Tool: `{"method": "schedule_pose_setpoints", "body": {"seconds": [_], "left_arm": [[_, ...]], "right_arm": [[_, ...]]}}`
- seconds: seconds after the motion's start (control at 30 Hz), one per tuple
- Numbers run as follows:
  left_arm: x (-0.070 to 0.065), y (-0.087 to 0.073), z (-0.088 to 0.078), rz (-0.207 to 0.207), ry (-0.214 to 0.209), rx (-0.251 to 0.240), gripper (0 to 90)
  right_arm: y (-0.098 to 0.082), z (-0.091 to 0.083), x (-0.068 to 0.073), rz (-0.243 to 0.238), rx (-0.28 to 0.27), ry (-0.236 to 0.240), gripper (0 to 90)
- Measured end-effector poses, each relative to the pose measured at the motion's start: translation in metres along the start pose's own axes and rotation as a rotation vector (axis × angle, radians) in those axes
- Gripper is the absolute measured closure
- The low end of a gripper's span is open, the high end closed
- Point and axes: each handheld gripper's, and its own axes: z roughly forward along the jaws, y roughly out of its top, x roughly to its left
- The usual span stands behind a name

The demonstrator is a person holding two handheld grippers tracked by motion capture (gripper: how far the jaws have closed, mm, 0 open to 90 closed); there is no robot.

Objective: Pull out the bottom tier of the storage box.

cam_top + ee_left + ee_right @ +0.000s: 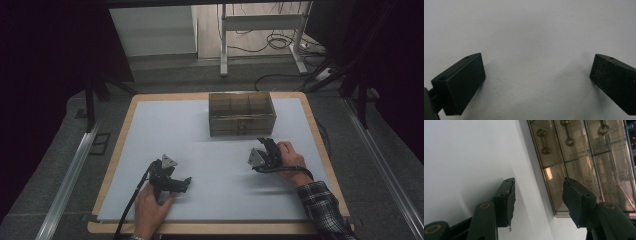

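While the wooden-edged table takes up most of the high view under a pale sheet, a clear brownish box with dividers stands on that sheet near the far edge, a little right of the middle. Its top is split into three compartments side by side, and drawer fronts with small metal handles show in the right gripper view, where the box lies tilted across the upper right.

Nearer the person, the right hand holds the right gripper just in front of the box's right end, close to it but apart, jaws pointing toward it. Seen from its own camera, the right gripper has its jaws parted about halfway with nothing between them; one jaw overlaps the box's lower corner in that view.

Well apart from the box, at the near left, the left hand rests the left gripper low over the sheet. Its own camera shows the left gripper spread wide and released, bare sheet between the jaws.
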Motion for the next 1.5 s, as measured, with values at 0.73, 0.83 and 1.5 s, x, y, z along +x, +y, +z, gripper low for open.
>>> {"method": "schedule_pose_setpoints", "body": {"seconds": [0.73,0.83,1.5], "left_arm": [[0.000,0.000,0.000,-0.001,-0.001,0.000,0.0],[0.000,0.000,0.000,0.000,-0.001,0.000,0.0],[0.000,0.000,0.000,0.006,-0.001,0.006,0.0]], "right_arm": [[0.021,0.025,0.010,-0.197,0.041,-0.113,54.8],[0.024,0.029,0.011,-0.224,0.050,-0.126,57.2],[0.039,0.060,0.012,-0.321,0.088,-0.177,73.5]]}}
